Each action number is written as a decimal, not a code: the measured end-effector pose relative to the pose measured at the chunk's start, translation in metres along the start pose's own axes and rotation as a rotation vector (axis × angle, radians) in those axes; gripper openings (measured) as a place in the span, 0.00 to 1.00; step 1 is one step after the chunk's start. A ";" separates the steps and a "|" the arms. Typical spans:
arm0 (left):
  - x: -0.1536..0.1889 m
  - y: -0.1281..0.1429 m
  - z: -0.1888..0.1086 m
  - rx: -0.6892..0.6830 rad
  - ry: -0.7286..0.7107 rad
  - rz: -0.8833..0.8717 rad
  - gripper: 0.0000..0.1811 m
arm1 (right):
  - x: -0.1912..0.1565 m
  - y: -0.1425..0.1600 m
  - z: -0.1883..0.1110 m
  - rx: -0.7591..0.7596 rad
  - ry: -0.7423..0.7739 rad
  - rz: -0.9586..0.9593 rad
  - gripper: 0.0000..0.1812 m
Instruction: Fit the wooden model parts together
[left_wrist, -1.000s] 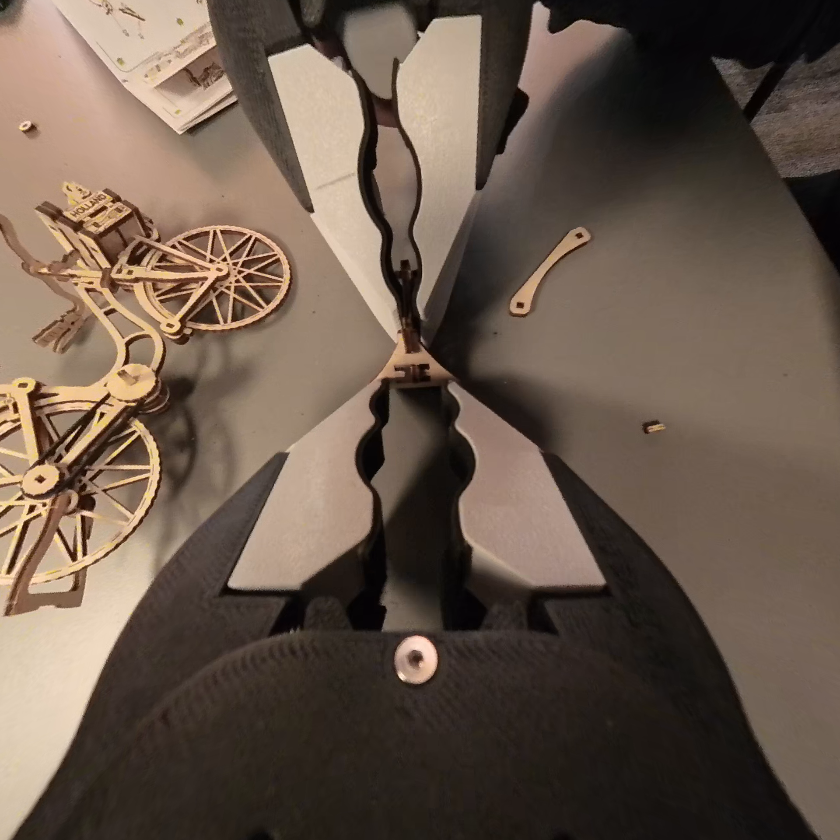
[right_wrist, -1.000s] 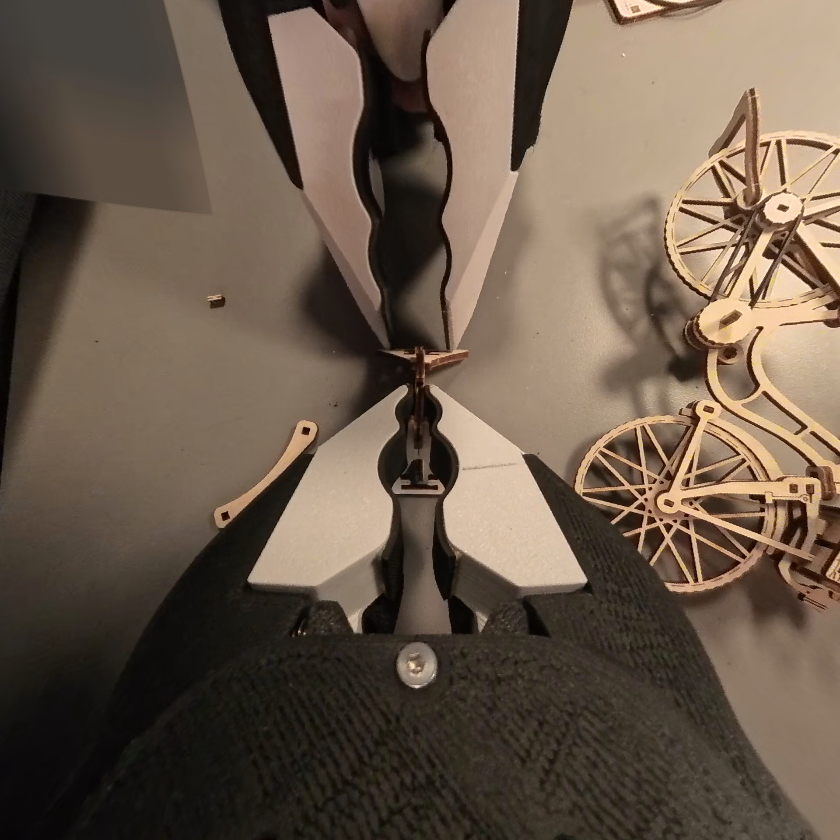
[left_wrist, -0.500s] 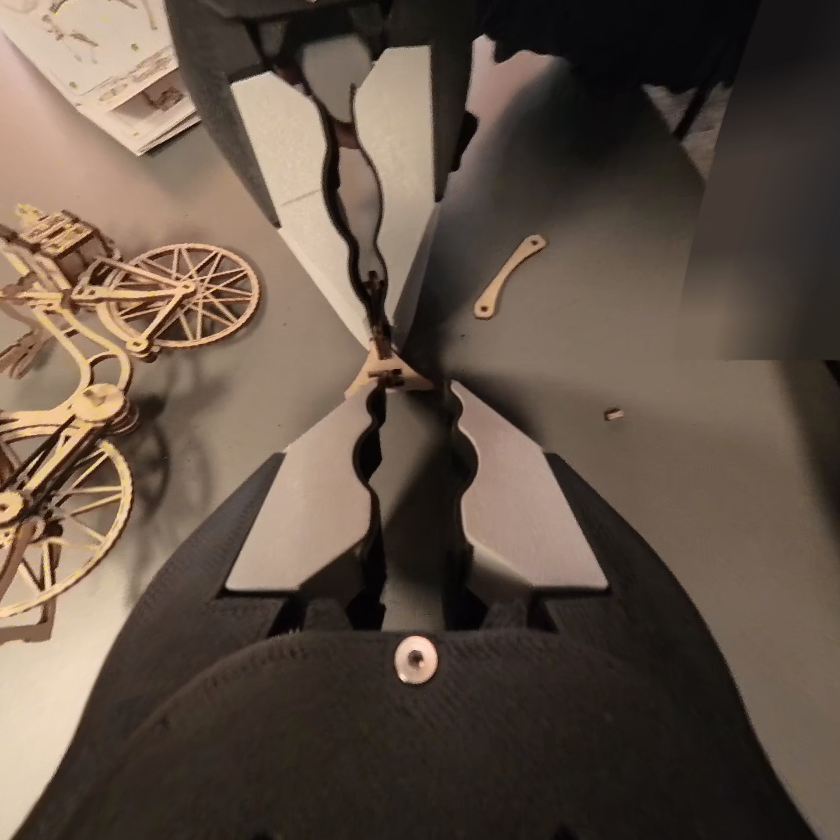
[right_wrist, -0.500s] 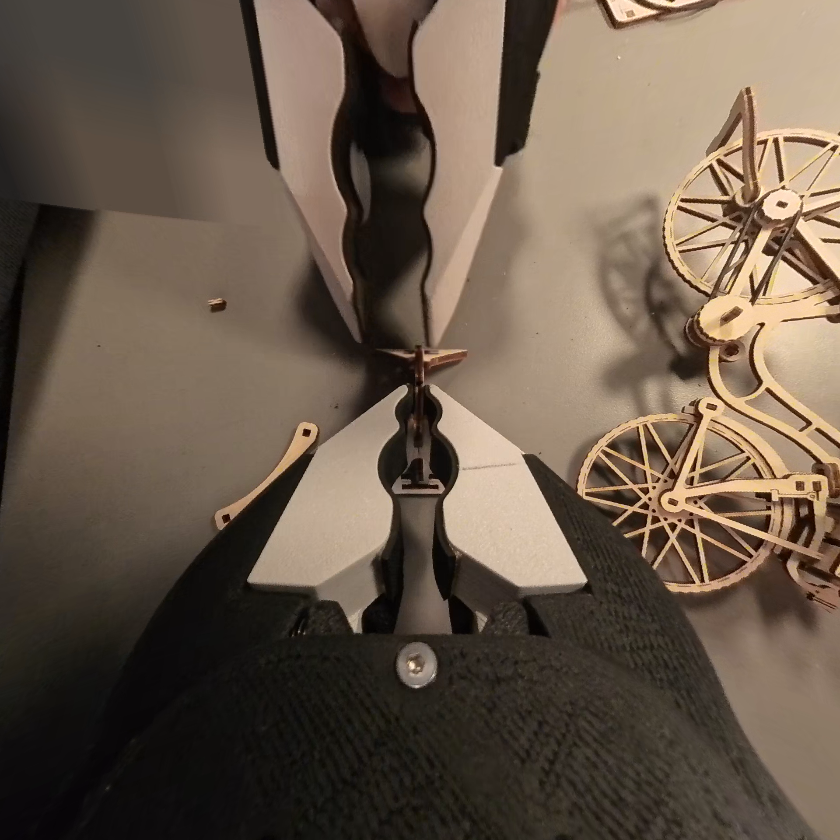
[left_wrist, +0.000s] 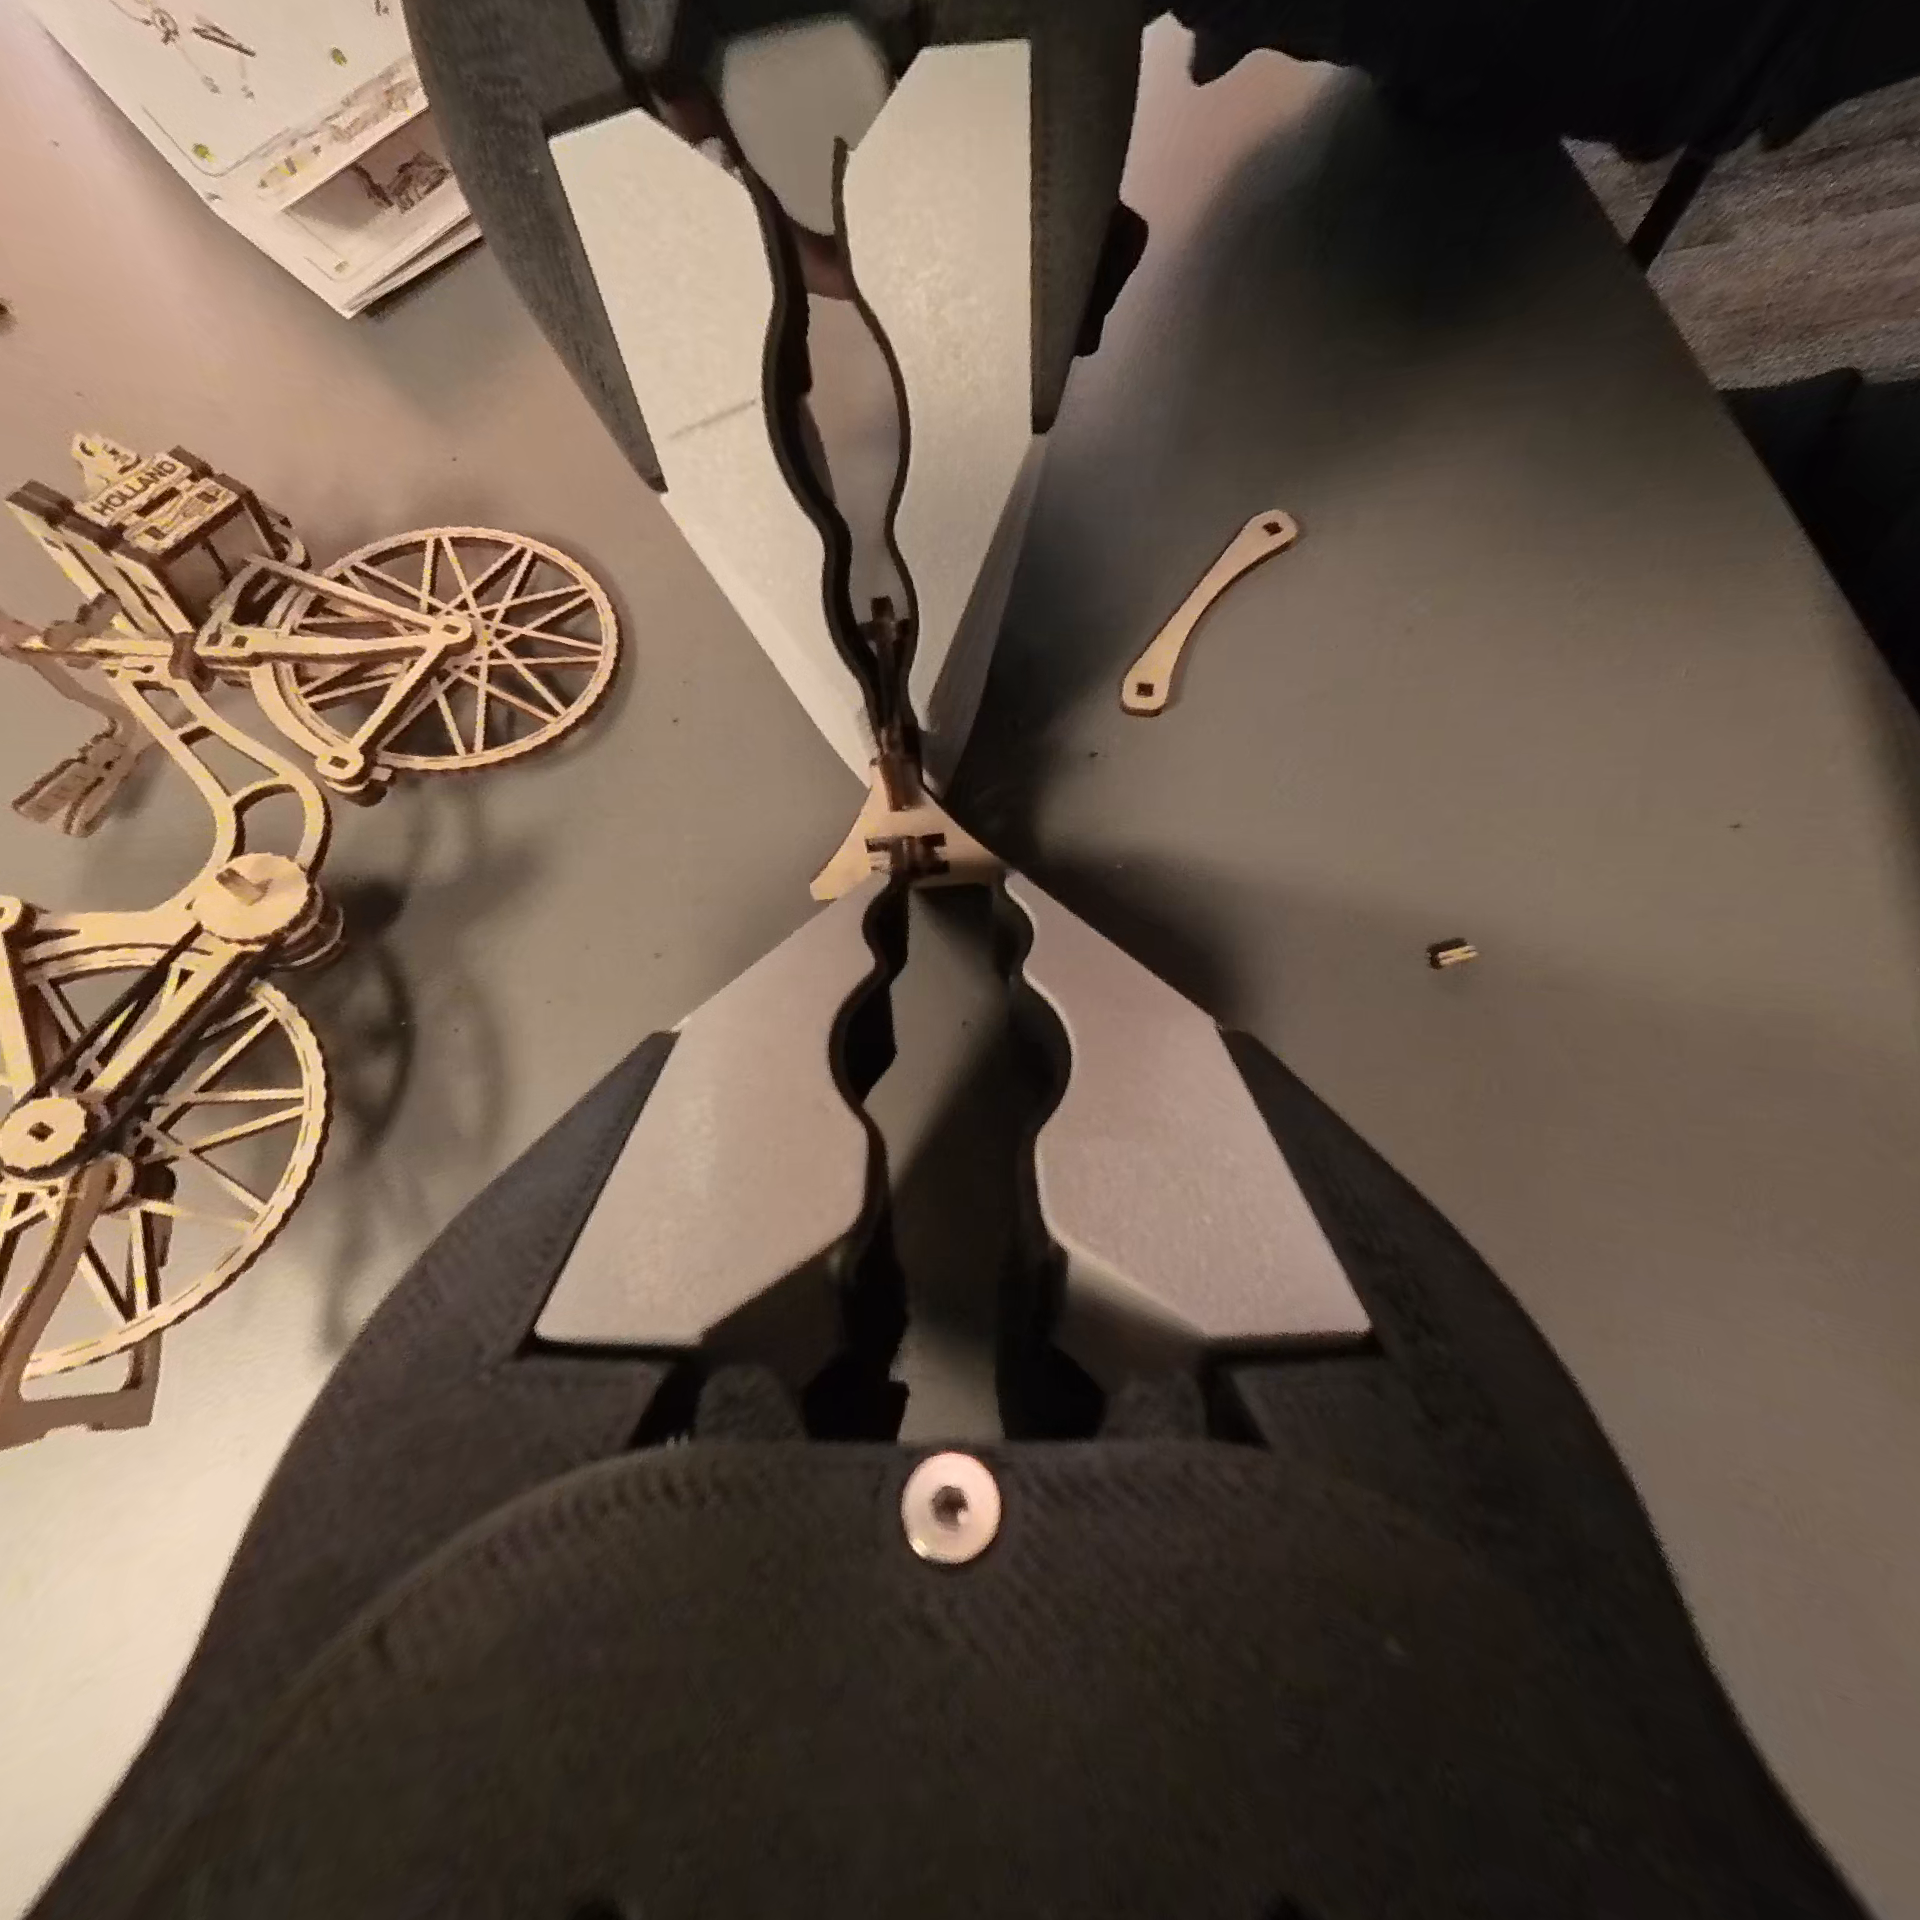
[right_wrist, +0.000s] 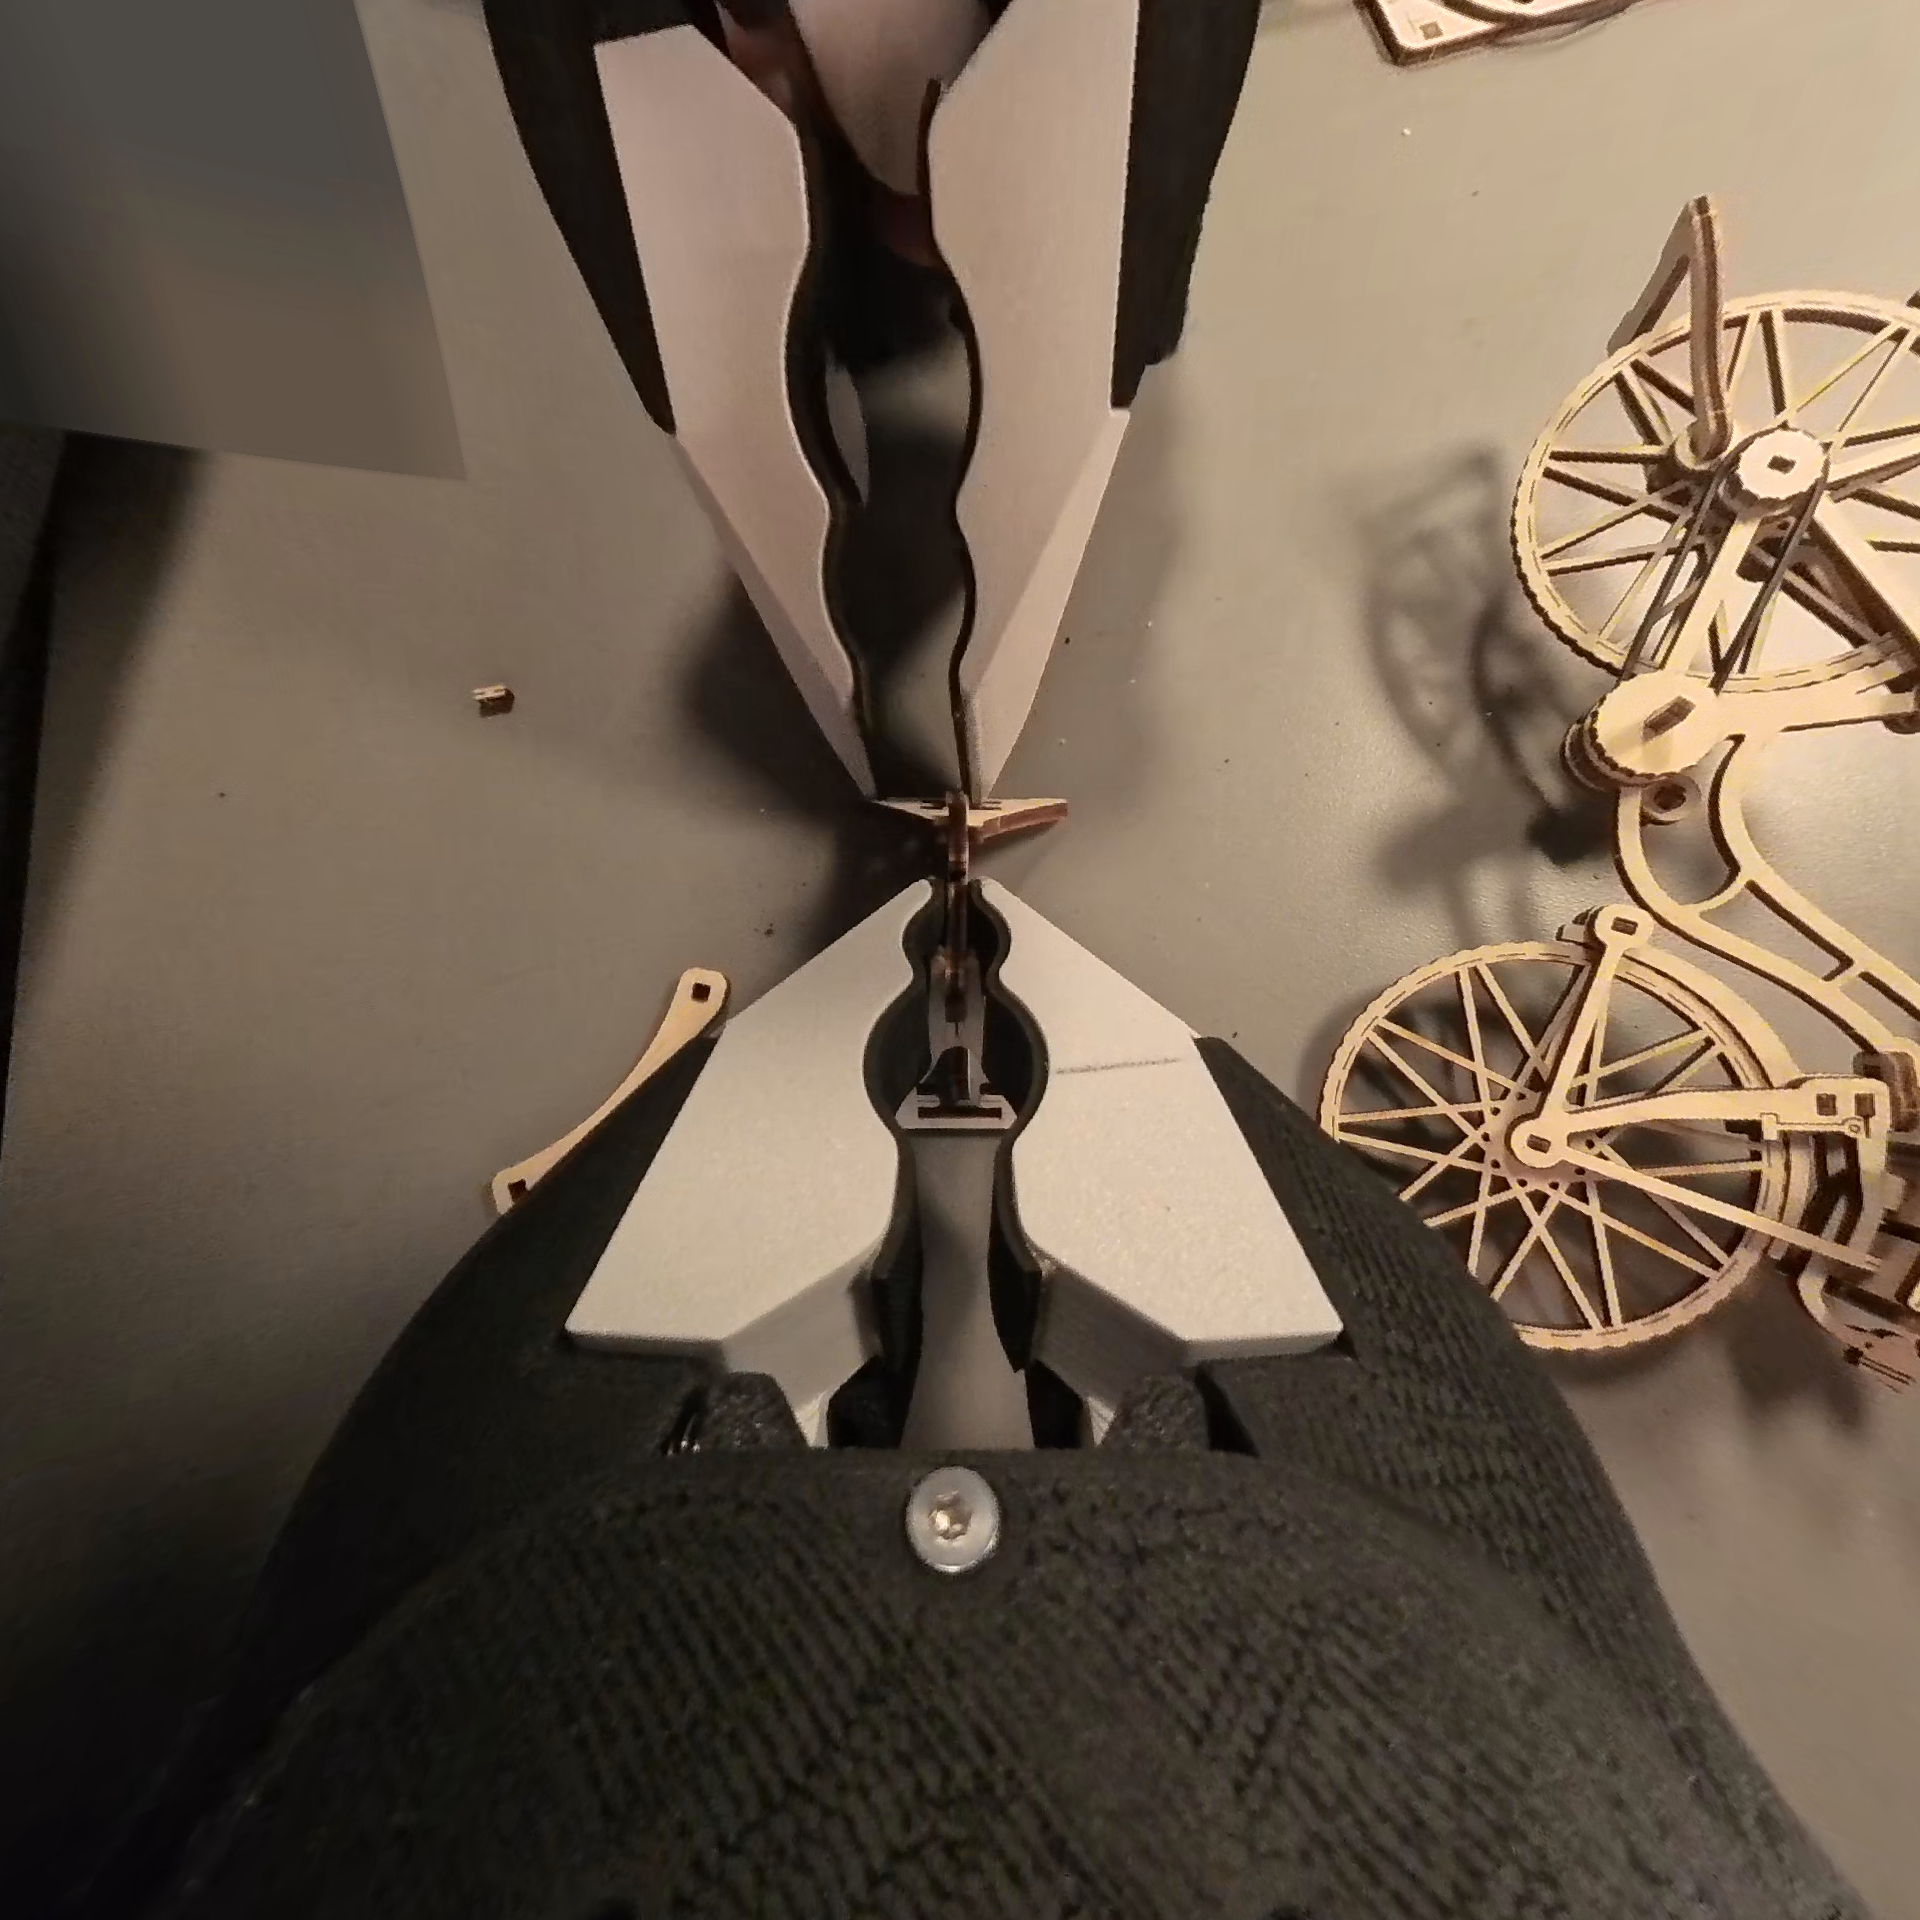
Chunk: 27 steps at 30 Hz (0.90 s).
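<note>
Two grippers meet tip to tip at the centre of both views, above a grey table (left_wrist: 1455, 727). In the left wrist view the left gripper (left_wrist: 940, 883) rises from the bottom of the frame, its grey fingers (left_wrist: 769, 1091) a little apart with table showing between them; their tips close on the wide edge of a small triangular piece (left_wrist: 904, 847), so it grasps that piece. The right gripper (left_wrist: 891, 727) comes down from the top of that frame, its jaws nearly together, clenched on a thin strut (left_wrist: 885, 665) seen edge-on that runs into the triangle's notched middle. In the right wrist view the right gripper (right_wrist: 954, 894) fills the bottom, the strut (right_wrist: 951, 997) lying in the gap between its fingers, and the triangular piece (right_wrist: 977, 812) shows as a flat sliver across the strut's far end, at the tips of the left gripper (right_wrist: 920, 779). A wooden bicycle (left_wrist: 208, 831) lies at the left of the left view and at the right (right_wrist: 1662, 935) of the right view. A curved link (left_wrist: 1210, 613) and a tiny block (left_wrist: 1451, 954) lie loose at the right of the left view; a paper sheet (left_wrist: 291, 125) sits upper left.
</note>
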<state>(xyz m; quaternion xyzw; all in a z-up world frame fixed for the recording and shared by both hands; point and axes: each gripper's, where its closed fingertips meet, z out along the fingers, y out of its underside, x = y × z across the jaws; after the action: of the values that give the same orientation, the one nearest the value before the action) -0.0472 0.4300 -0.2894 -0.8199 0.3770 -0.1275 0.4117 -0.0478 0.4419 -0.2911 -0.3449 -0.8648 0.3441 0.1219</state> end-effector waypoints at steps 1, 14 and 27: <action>0.000 0.000 0.000 0.001 -0.004 0.004 0.08 | 0.000 0.000 0.000 0.001 0.000 0.001 0.00; -0.002 -0.001 0.001 0.001 -0.018 0.006 0.06 | 0.000 0.000 0.000 0.007 -0.004 0.016 0.00; -0.002 -0.003 0.001 0.010 -0.054 0.041 0.07 | 0.000 0.000 -0.001 0.022 -0.016 0.039 0.00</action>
<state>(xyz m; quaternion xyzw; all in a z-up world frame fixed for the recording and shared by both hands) -0.0465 0.4334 -0.2875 -0.8131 0.3819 -0.0986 0.4282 -0.0475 0.4423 -0.2907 -0.3577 -0.8549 0.3587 0.1120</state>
